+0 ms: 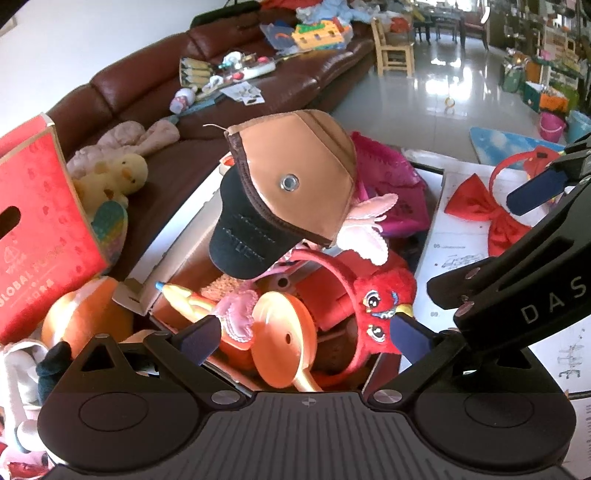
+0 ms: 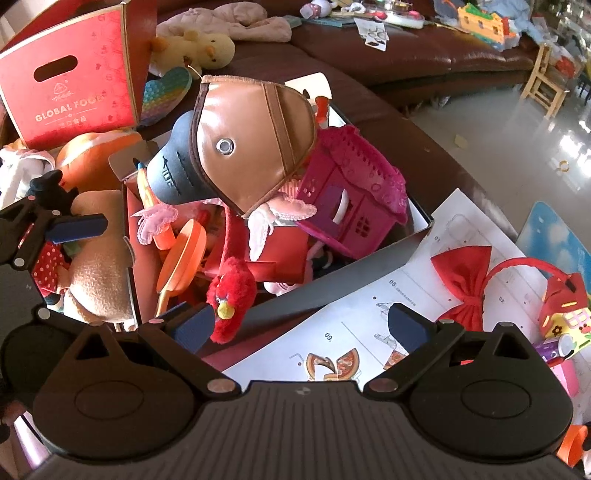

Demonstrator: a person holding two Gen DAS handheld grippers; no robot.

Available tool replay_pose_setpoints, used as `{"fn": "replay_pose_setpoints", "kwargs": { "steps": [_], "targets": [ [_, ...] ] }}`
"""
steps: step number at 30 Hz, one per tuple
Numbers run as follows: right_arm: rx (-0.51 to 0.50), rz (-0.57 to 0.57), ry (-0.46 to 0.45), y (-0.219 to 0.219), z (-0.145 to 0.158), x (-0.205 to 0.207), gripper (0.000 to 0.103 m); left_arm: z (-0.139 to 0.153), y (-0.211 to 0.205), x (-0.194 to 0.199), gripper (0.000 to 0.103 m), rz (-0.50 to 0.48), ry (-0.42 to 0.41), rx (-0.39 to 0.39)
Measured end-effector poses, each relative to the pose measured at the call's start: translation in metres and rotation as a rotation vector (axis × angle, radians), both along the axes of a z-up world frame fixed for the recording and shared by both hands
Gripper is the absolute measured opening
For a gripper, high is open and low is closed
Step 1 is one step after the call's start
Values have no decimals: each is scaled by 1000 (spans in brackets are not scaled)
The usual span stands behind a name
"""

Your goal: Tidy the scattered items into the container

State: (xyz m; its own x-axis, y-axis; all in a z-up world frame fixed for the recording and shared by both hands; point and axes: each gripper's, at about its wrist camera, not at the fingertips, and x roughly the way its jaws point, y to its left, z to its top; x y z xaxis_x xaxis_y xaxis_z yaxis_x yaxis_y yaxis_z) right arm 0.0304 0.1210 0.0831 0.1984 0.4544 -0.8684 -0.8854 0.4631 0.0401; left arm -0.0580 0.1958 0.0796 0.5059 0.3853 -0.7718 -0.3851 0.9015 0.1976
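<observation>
Cap (image 1: 295, 177): glossy tan leatherette panels, metal eyelet, matt dark cloth brim. Toy house (image 2: 351, 206): smooth magenta plastic. Bow (image 2: 467, 284): matt red cloth. Instruction sheet (image 2: 369, 321): plain paper. Sofa (image 1: 155, 85): shiny brown leather. Floor (image 1: 424, 99): polished, reflective tile

A long dark-brown leather sofa (image 1: 236, 70) runs along a plain pale wall (image 1: 92, 33), its seat strewn with clutter. Beyond it, a glossy light tiled floor (image 1: 436, 88) mirrors bright daylight. A small wooden chair (image 1: 393, 48) stands at the sofa's far end, with crowded shelves (image 1: 546, 40) further back.
</observation>
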Motion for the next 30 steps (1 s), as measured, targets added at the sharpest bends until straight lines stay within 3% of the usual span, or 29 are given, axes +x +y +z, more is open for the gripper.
{"fn": "replay_pose_setpoints", "kwargs": {
  "steps": [30],
  "targets": [
    [-61,70,9,3,-7,-2,101,-1,-9,-3,102,-76,33,13]
  ]
}}
